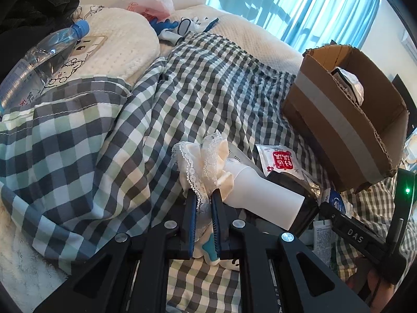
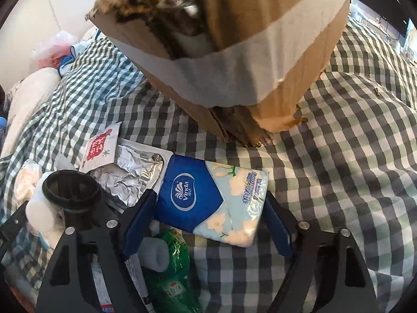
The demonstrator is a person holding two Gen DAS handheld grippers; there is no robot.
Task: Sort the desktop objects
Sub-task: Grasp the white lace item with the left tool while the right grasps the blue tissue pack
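My left gripper (image 1: 203,198) is shut on a cream lace scrunchie (image 1: 206,161), held just above the checked bedspread (image 1: 109,135). A white tube-shaped device (image 1: 263,195) and a red-and-white sachet (image 1: 282,163) lie right beside it. My right gripper (image 2: 211,208) is open, its blue pads on either side of a blue Vinda tissue pack (image 2: 208,198) lying on the bedspread. The cardboard box (image 2: 234,52) stands just beyond the pack; it also shows in the left wrist view (image 1: 346,120), with packets inside.
A water bottle (image 1: 39,62) lies on a white pillow (image 1: 117,49) at the far left. A pink plastic bag (image 1: 151,2) and blue-white socks (image 1: 182,26) sit at the back. A green bottle (image 2: 172,268), crumpled foil pack (image 2: 133,174) and a black ring part (image 2: 71,187) crowd the right gripper's left side.
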